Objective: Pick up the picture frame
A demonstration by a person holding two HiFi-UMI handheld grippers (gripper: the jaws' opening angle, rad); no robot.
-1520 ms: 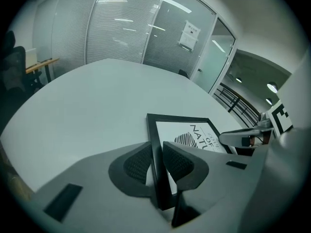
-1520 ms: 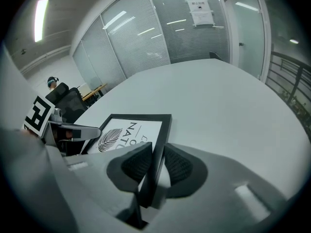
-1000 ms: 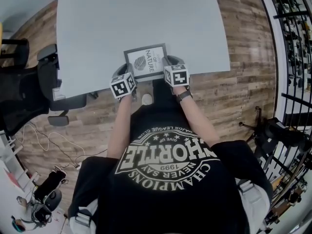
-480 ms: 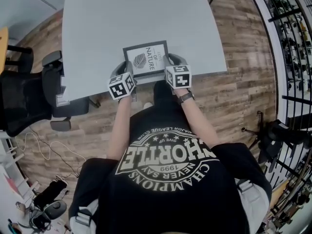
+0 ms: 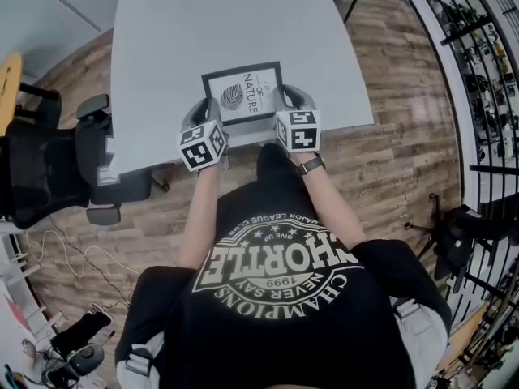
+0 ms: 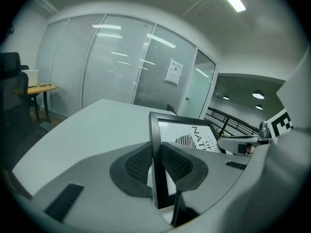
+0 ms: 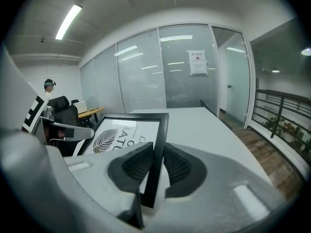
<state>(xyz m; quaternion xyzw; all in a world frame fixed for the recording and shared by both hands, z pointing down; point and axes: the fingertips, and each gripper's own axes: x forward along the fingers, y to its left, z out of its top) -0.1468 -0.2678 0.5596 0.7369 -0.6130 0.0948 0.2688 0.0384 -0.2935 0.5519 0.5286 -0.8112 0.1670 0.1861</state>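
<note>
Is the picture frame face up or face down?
Face up: the picture frame shows its leaf print and lettering; the left gripper and right gripper clamp its sides.

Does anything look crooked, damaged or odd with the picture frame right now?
Nothing stands out. The picture frame looks intact and is held evenly, with the left gripper and right gripper each shut on one side edge.

The left gripper and right gripper have lifted the picture frame off the table.
</note>
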